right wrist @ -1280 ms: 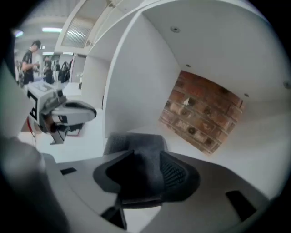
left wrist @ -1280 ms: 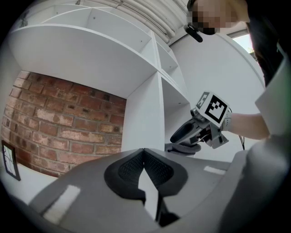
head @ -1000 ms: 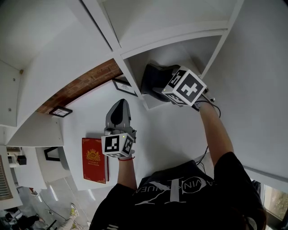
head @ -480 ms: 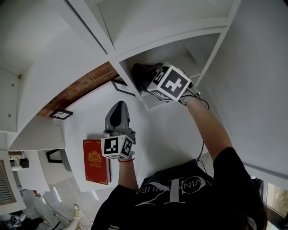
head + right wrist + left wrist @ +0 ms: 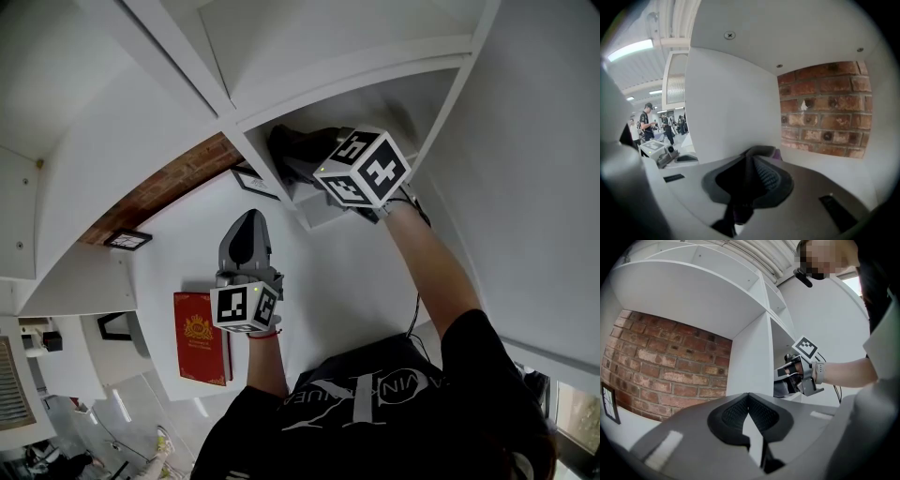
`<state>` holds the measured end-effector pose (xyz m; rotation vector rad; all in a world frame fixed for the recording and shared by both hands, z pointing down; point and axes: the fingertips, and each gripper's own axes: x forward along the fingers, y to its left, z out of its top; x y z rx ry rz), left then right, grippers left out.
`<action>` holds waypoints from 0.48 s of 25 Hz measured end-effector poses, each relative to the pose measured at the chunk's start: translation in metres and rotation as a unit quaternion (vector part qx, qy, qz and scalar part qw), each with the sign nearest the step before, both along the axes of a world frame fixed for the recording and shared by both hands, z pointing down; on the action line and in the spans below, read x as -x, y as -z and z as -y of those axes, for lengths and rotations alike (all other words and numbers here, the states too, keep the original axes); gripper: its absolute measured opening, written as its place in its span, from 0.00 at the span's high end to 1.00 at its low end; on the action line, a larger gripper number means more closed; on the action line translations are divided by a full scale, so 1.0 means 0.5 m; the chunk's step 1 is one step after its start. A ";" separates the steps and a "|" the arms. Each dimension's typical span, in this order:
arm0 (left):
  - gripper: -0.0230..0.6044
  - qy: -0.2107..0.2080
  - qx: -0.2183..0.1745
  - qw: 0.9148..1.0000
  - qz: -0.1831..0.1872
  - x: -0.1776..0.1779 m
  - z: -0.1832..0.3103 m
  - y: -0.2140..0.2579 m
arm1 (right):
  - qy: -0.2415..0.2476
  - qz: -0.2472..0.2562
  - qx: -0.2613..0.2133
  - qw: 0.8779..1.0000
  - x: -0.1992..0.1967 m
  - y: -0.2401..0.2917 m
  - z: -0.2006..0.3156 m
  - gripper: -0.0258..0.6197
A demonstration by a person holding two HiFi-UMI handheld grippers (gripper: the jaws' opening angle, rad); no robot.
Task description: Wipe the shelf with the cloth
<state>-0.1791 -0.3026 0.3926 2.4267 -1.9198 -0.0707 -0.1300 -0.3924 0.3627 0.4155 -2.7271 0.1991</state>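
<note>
1. Right gripper view shows the right gripper (image 5: 751, 158) with its jaws almost together. They have just been closing, and a fold of the cloth (image 5: 764, 150) is pinched between their tips.
2. In the left gripper view, the left gripper (image 5: 748, 397) has its jaws pressed together with nothing between them. It hangs in front of the shelf (image 5: 319, 214), well apart from the cloth.
3. In the head view the cloth is a dark heap inside the shelf compartment, near its left wall and at the tip of the right gripper.
4. I judge the cloth to be soft, light and limp. It is not fragile, but it will fold, drag and bunch when it is pushed over the board.
5. A thin edge can slip out of the jaws. It seems better to hold a thick, gathered fold near the middle, so that enough cloth hangs below the tips to press flat on the shelf.
6. Behind the compartment is a brick wall (image 5: 825, 108). Farther out, a red book (image 5: 199, 336) lies below, beside the left gripper.
</note>
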 end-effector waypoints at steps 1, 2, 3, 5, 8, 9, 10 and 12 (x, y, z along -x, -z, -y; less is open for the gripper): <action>0.95 0.001 0.000 1.000 0.000 0.001 0.000 0.000 | 0.000 0.015 0.006 1.000 0.000 0.007 0.002 0.87; 0.94 0.001 0.001 1.000 0.000 0.002 0.000 -0.001 | 0.000 0.031 0.013 0.999 -0.001 0.015 0.003 0.87; 0.95 0.001 0.001 1.000 0.001 0.002 0.000 -0.001 | 0.001 0.047 0.020 0.999 -0.001 0.024 0.004 0.87; 0.95 0.002 0.001 1.000 0.002 0.003 0.001 -0.001 | 0.001 0.072 0.029 0.997 -0.002 0.039 0.006 0.88; 0.95 0.002 0.000 1.000 0.003 0.003 0.001 0.003 | -0.002 0.110 0.035 0.993 -0.004 0.062 0.009 0.88; 0.95 0.002 -0.001 1.000 0.004 0.004 0.001 0.004 | -0.003 0.127 0.040 0.991 -0.007 0.072 0.010 0.88; 0.95 0.003 -0.001 1.000 0.005 0.005 0.001 0.005 | -0.003 0.143 0.045 0.989 -0.009 0.083 0.012 0.88; 0.95 0.004 -0.002 1.000 0.006 0.007 0.001 0.006 | -0.002 0.174 0.053 0.983 -0.015 0.106 0.013 0.88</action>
